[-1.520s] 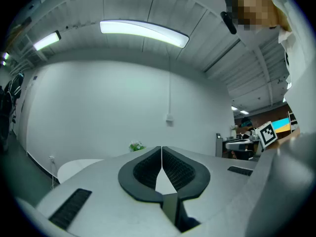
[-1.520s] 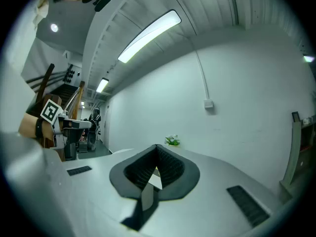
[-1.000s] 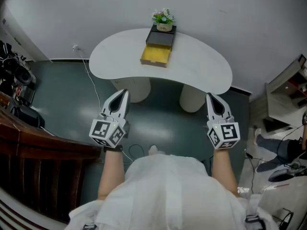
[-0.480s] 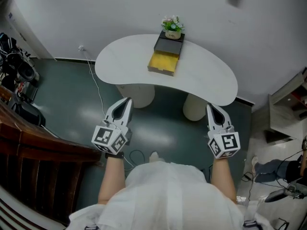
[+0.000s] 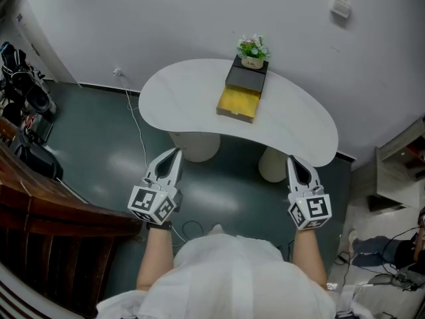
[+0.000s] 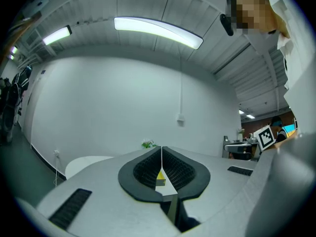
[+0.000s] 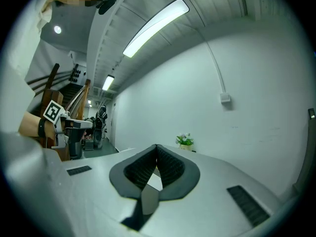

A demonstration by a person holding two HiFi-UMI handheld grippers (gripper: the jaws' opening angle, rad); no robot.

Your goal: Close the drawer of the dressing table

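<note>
The drawer (image 5: 239, 103) stood pulled out of a small dark box (image 5: 247, 76) at the back middle of the dressing table (image 5: 179, 97), its yellow inside open to the head view. The box sat against the wall (image 5: 133, 18), and a little potted plant (image 5: 252, 48) stood on top of it at the wall side. The rest of the white, bean-shaped tabletop in front of the drawer was bare, so nothing lay between the drawer front and the table's near edge. Two round white legs (image 5: 194, 145) showed beneath the top. A thin cable (image 5: 137, 141) ran from a wall socket (image 5: 118, 72) down across the dark floor (image 5: 99, 145) by the table's left end. Dark wooden furniture (image 5: 46, 228) and some black gear (image 5: 23, 92) filled the left margin.

Both grippers were held low over the floor, well short of the table and well apart from the drawer. The left gripper (image 5: 174, 153) pointed forward toward the left table leg, its marker cube (image 5: 151, 203) near the wrist. Its own view showed the jaws pressed together at the tips with nothing between them, and a sliver of the yellow drawer seen far off through the notch below the pads (image 6: 148, 169). The right gripper (image 5: 292, 159) pointed forward beside the right leg, roughly level with the left one. Its jaws also met at the tips and held nothing, with the plant visible in the distance past them.
</note>
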